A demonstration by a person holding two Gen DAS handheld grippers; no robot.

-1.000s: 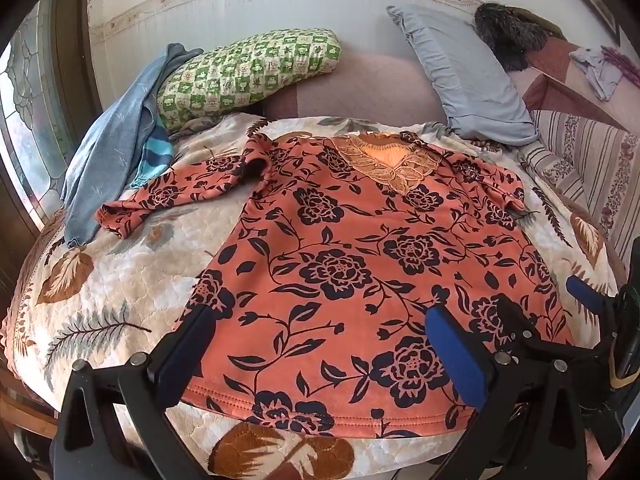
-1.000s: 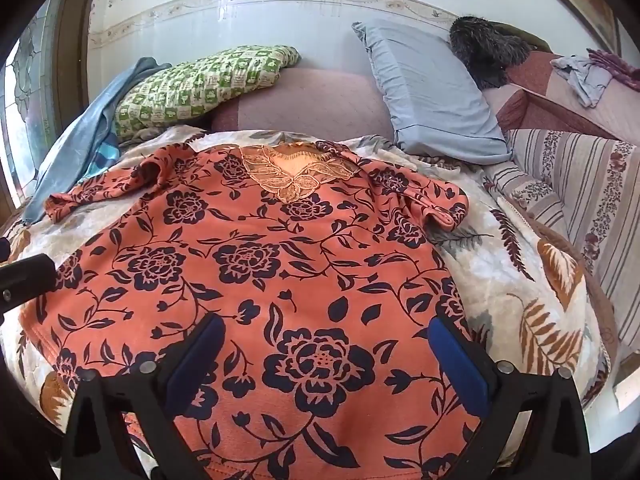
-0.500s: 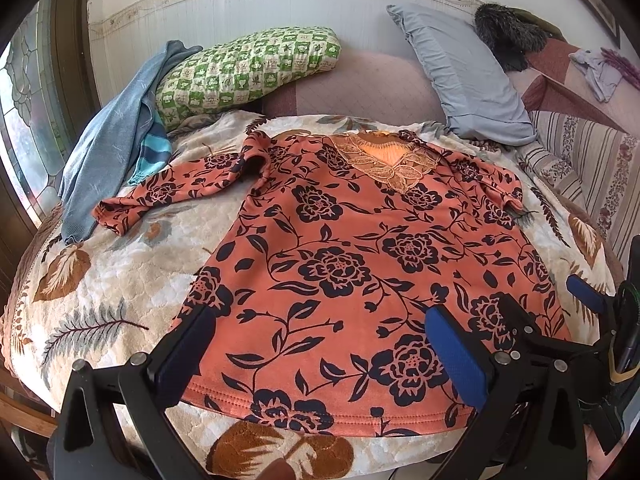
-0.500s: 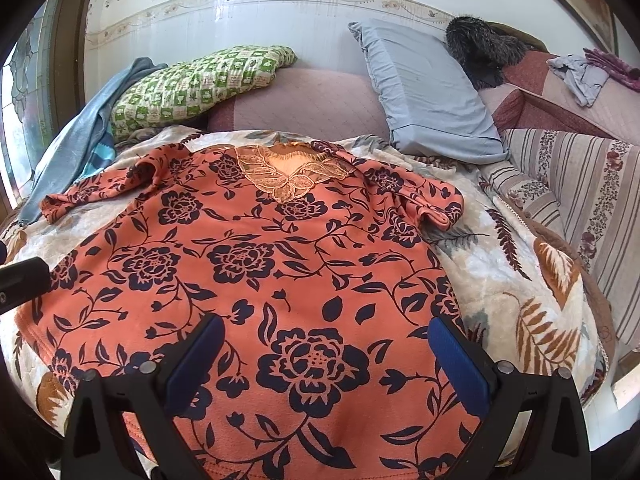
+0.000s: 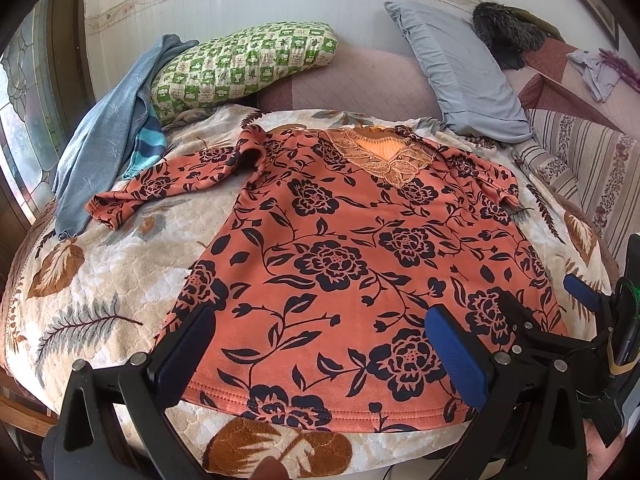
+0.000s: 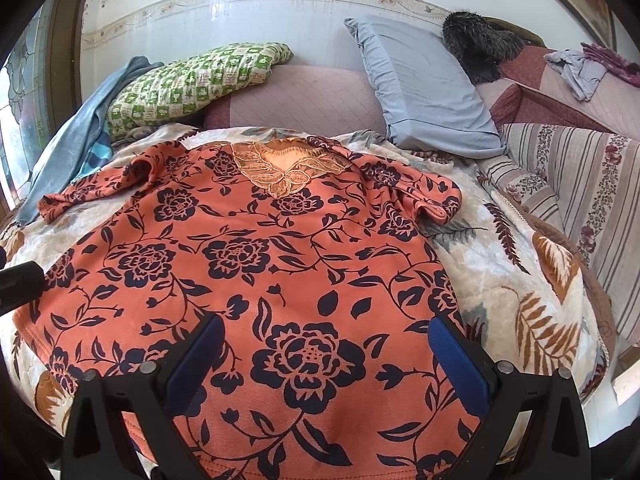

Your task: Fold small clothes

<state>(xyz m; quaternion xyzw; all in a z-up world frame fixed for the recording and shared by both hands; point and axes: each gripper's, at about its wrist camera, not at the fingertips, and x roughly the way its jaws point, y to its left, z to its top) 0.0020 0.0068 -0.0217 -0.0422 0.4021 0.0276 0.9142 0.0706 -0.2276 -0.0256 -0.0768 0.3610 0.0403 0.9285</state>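
An orange top with dark flowers (image 5: 344,256) (image 6: 248,264) lies spread flat on a leaf-patterned quilt (image 5: 100,280), lace neckline away from me and hem toward me. Its left sleeve (image 5: 168,184) stretches out to the left; the right sleeve (image 6: 424,196) is bunched up short. My left gripper (image 5: 320,344) hovers open above the hem, nothing between its blue pads. My right gripper (image 6: 324,356) is open over the lower right part of the top. The right gripper also shows at the right edge of the left wrist view (image 5: 592,320).
A blue-grey garment (image 5: 100,148) drapes at the left by the window. A green checked pillow (image 5: 240,64) and a grey pillow (image 5: 460,72) lean against the back. A striped cushion (image 6: 572,184) flanks the right. The quilt's front edge drops off near me.
Both grippers have drawn back slightly and stay open; the top looks a little farther away. The cloth itself has not moved.
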